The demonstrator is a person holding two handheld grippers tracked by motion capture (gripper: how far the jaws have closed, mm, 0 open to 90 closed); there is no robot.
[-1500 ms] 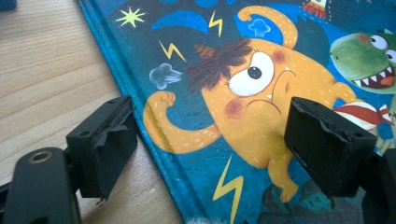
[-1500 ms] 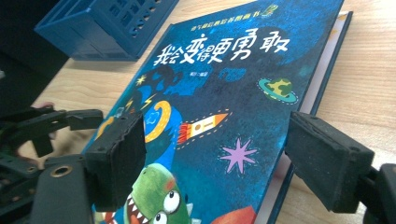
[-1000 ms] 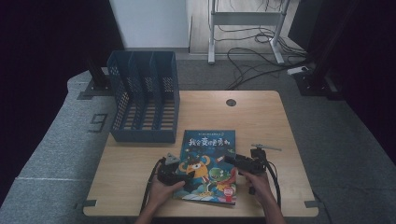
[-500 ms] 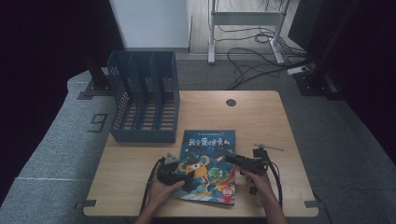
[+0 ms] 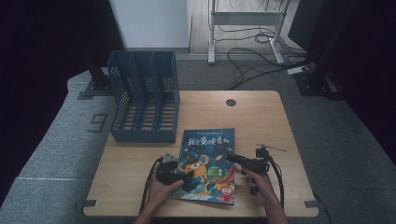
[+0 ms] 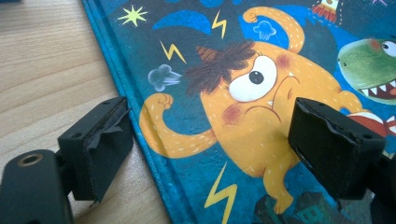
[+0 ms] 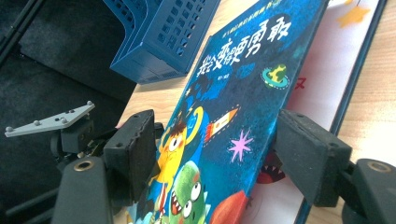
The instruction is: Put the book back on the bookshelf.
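book (image 5: 208,163): lies on the table (image 5: 261,116), near the front edge, in the middle – blue cover w/ an orange monster, a green one & a rocket
cover: in the right gripper view it is lifted up at its right side, tilted, w/ a white page (image 7: 322,84) showing under it
left gripper (image 5: 172,171): at the book's left edge, held in the left hand (image 5: 161,191); in its own view the jaws stand wide apart – one over the bare wood just beside the spine, the other over the orange monster (image 6: 252,102); they press on nothing I can see
right gripper (image 5: 239,159): at the book's right side, held in the right hand (image 5: 259,184), pointing left over the cover
right jaws: apart but have just been closing a bit; the raised cover's edge is between them, one jaw on the picture side, one on the page side; pads don't look tight on it yet
rack (image 5: 144,98): blue, w/ slots, stands at the table's back left, well apart from the book
hole (image 5: 230,102): small dark round one in the wood, behind the book
floor (image 5: 60,154): grey, w/ a big 9 (image 5: 98,123) left of the table
cables (image 5: 254,56): lie on the floor far back, by a white frame
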